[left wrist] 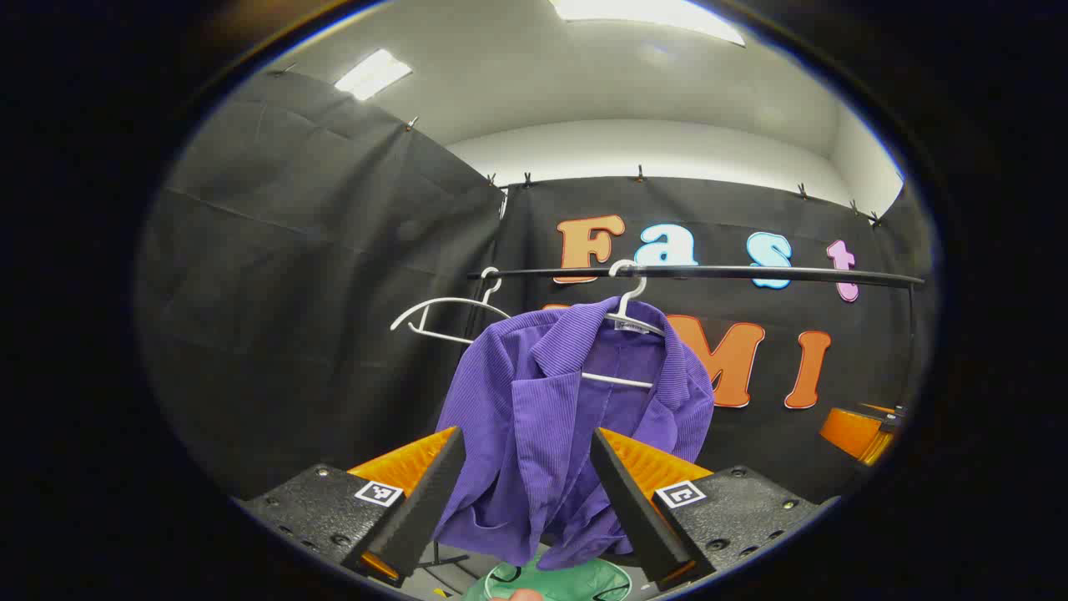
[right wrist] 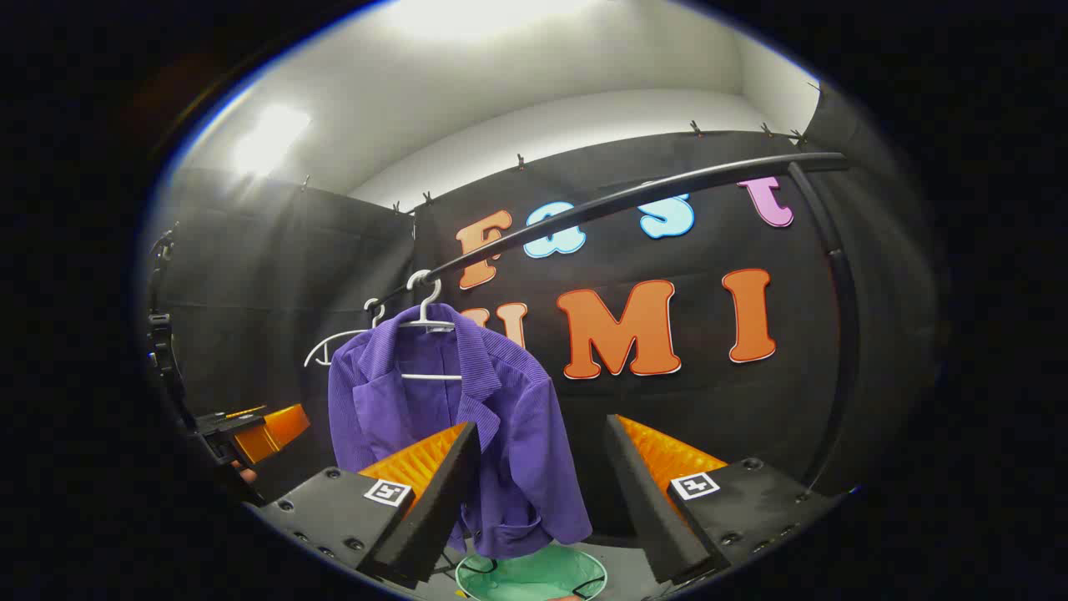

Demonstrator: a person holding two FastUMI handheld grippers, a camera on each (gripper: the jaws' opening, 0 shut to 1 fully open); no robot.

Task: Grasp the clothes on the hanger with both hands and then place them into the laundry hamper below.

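A purple ribbed jacket (left wrist: 576,426) hangs on a white hanger (left wrist: 627,321) hooked over a dark horizontal rail (left wrist: 709,272). Its collar and lapels fall open at the front, and its hem dangles just above a pale green laundry hamper (left wrist: 559,582) on the floor below. In the right gripper view the same jacket (right wrist: 467,417) hangs left of centre, with the hamper's round mouth (right wrist: 534,576) directly beneath it. A second white hanger (left wrist: 442,317), bare, hangs on the rail just beside the jacket.

The left gripper (left wrist: 527,492) points straight at the jacket's lower front, its two fingers spread wide with the cloth showing between them (whether they touch the fabric cannot be told). The right gripper (right wrist: 542,492) is also spread wide and holds nothing; it is aimed a little to the side of the jacket, so only its near finger overlaps the cloth. The other gripper (right wrist: 267,430) appears at the far left of that view.

Neither grasp looks made yet. The likely trouble: pulling downward while the collar still sits on the hanger could drag the hanger off the rail, or snag it on the bare hanger. A grip on only one thin layer may slip, letting the jacket drop beside the hamper.
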